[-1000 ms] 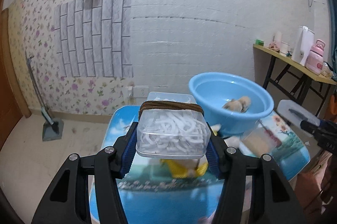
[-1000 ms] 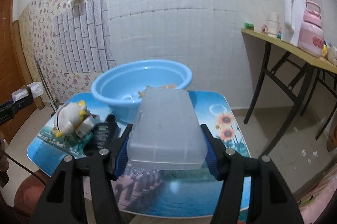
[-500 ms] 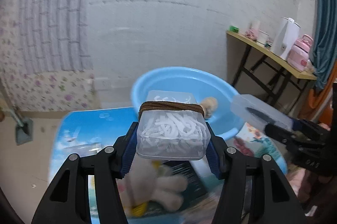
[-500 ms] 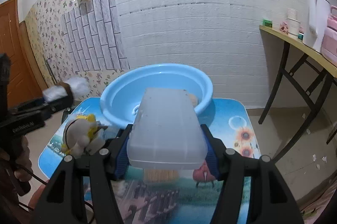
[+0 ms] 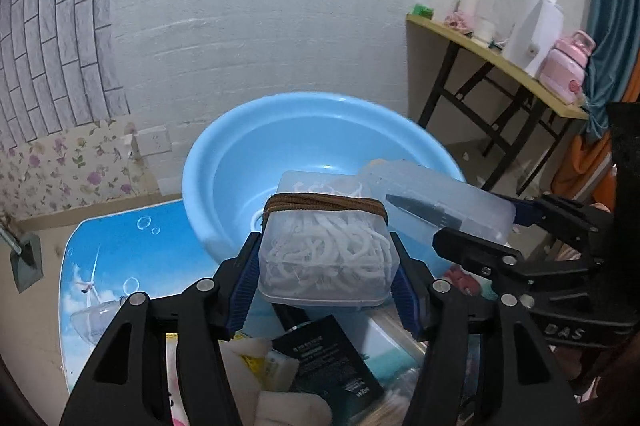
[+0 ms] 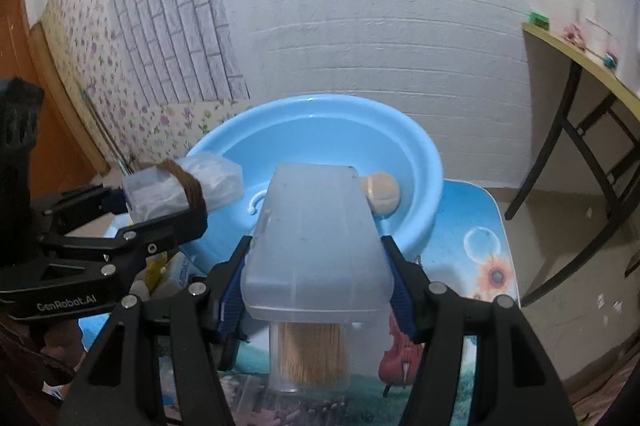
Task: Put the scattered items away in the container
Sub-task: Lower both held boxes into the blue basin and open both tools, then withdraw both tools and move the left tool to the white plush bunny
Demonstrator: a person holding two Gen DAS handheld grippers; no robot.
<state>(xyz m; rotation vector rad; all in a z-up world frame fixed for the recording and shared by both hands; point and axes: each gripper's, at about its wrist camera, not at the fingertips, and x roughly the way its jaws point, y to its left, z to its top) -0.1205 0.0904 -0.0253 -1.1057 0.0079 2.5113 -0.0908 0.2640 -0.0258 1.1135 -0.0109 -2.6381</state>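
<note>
A clear plastic box of white strips bound by a brown band is clamped between the left gripper pads, and a long translucent lidded plastic case is clamped in the right gripper. Both are held at the near rim of the round light-blue plastic basin, at twelve o'clock, seemingly for release inside. A black carton lies at six o'clock.
</note>
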